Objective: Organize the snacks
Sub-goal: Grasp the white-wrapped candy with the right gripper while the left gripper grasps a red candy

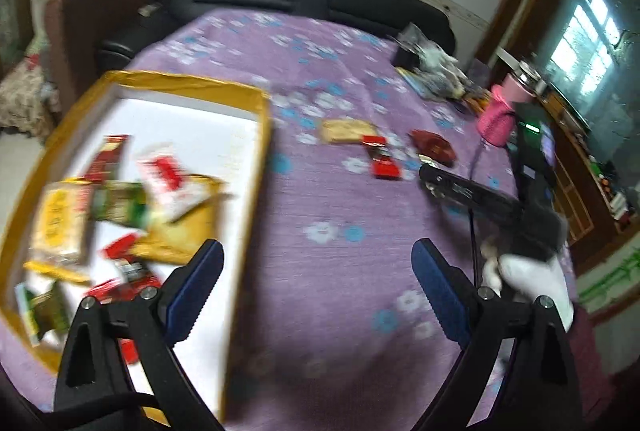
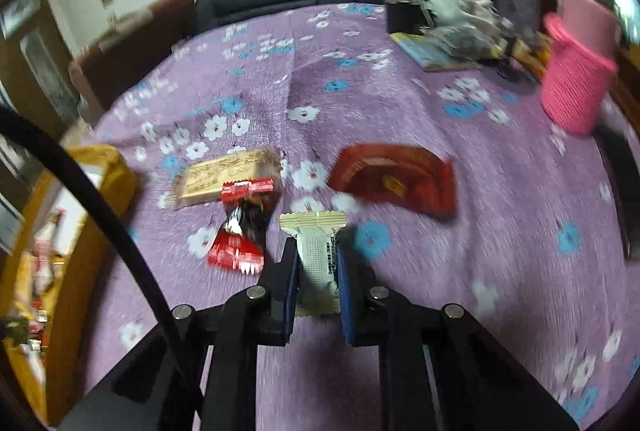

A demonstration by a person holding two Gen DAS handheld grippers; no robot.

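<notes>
While the right gripper [image 2: 316,263] sits at the bottom centre of its view, its jaws are clamped on a white wafer pack [image 2: 318,259] that lies lengthwise between the pads on the purple cloth [image 2: 500,231]. The hold looks square, so my advice is a straight lift first — dragging it sideways could catch the red-black candy [image 2: 240,231] just to its left. Beyond these, mid-frame, lie a tan bar [image 2: 224,177] touching the candy's top and a dark red pouch [image 2: 396,179] to the right; they seem the last loose snacks. In the left wrist view, the left gripper [image 1: 318,271] hangs at the lower edge with jaws wide apart and nothing between them, its left finger over the yellow-rimmed box [image 1: 256,167]. That box, at the left of the frame, already holds a heap of packets — the wafer probably belongs there, dropped onto the bare white floor at its upper end. A pink basket [image 2: 576,87] stands far right.
</notes>
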